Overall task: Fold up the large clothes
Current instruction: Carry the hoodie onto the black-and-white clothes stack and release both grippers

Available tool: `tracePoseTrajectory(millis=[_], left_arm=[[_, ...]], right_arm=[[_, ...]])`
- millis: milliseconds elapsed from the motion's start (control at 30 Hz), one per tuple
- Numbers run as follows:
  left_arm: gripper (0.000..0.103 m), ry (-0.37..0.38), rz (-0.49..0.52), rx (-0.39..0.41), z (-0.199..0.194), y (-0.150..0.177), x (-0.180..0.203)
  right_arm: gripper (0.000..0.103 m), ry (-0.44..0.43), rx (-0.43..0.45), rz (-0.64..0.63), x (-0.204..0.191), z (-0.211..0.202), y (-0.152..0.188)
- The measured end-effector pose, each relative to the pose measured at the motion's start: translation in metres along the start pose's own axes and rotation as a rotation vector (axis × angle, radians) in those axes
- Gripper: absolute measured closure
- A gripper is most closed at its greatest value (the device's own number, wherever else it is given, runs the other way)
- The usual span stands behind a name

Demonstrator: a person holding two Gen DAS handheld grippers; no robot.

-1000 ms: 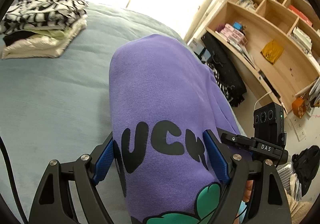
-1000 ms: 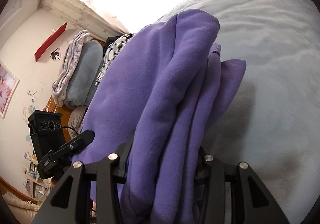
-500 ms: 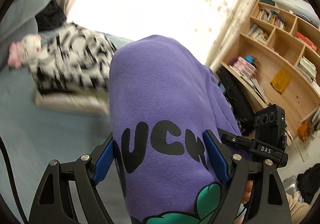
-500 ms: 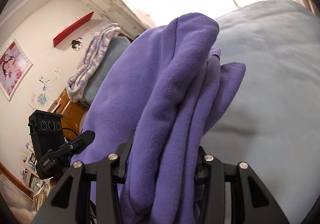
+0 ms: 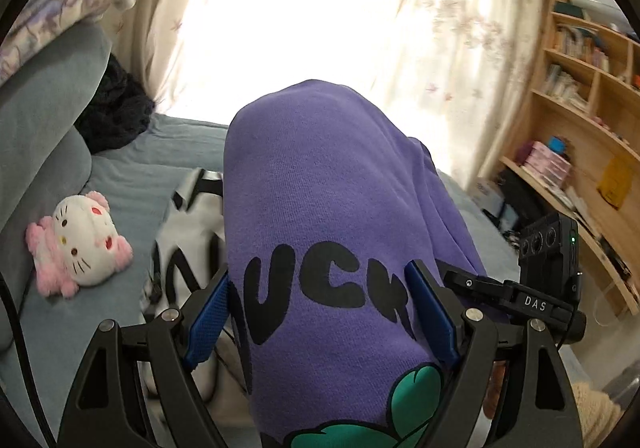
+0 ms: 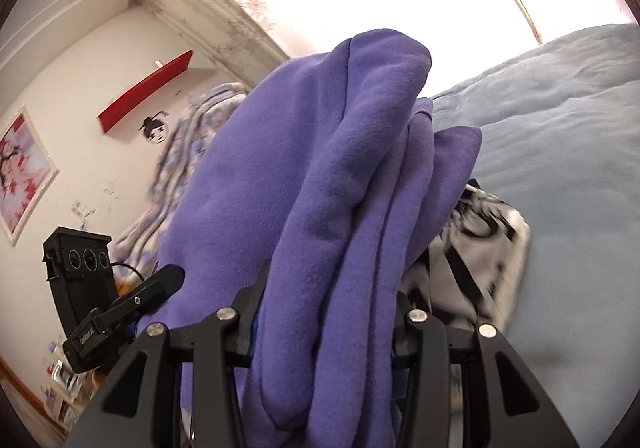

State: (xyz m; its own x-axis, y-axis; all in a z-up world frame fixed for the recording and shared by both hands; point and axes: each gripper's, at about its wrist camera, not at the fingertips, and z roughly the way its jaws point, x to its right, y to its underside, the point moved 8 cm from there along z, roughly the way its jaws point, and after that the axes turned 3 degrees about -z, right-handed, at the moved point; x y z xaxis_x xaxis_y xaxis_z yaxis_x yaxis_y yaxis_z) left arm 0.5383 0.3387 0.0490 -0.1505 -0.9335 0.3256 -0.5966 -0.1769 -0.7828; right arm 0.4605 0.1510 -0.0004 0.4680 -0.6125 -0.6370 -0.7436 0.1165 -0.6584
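Left gripper [image 5: 320,308] clamped on folded purple fleece sweatshirt [image 5: 320,216], raised above black-and-white patterned folded garment [image 5: 188,232] on grey-blue bed [image 5: 132,184]. Right gripper [image 6: 324,312] clamped on sweatshirt's bunched layers [image 6: 320,176].

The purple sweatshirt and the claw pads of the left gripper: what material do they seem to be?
Purple sweatshirt: apparently knit cotton-like fleece, matte, fine ribbed weave with printed black letters. Left claw pads: likely blue rubber or plastic, with dotted grip texture.

Bright curtained window [image 5: 288,20] behind a blue-grey bed [image 6: 560,152], wooden bookshelves [image 5: 592,96] alongside, red wall shelf [image 6: 146,90].
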Motion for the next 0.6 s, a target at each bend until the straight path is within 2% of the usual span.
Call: tracePoseTrajectory(millis=[100,133,167,233,300,400,533,600], left_arm=[[0.02,-0.057,-0.01,-0.025,0.041,0.001,-0.042],[0.025,-0.11,-0.012,-0.026,0.054,0.002,-0.061],[0.025,-0.135,-0.001,-0.026,0.063,0.004,-0.071],[0.017,-0.126,-0.001,-0.023,0.072,0.009,-0.083],[0.014,-0.118,0.001,0.004,0.073,0.012,-0.089],[0.014,-0.13,0.031,0.028,0.07,0.016,-0.085],[0.015,-0.189,0.05,0.048,0.053,0.015,-0.08],[0.017,-0.229,0.042,0.061,0.039,0.01,-0.08]], right_arm=[[0.06,0.003,-0.01,0.037,0.027,0.043,-0.003],[0.06,0.012,-0.025,0.053,0.038,0.061,-0.001],[0.059,0.025,-0.045,0.067,0.049,0.077,0.005],[0.057,0.037,-0.054,0.078,0.061,0.093,0.016],[0.052,0.052,-0.053,0.076,0.065,0.098,0.022],[0.042,0.072,-0.078,0.075,0.067,0.098,0.024],[0.039,0.123,-0.148,0.027,0.063,0.08,0.02],[0.039,0.158,-0.147,-0.006,0.06,0.065,0.015]])
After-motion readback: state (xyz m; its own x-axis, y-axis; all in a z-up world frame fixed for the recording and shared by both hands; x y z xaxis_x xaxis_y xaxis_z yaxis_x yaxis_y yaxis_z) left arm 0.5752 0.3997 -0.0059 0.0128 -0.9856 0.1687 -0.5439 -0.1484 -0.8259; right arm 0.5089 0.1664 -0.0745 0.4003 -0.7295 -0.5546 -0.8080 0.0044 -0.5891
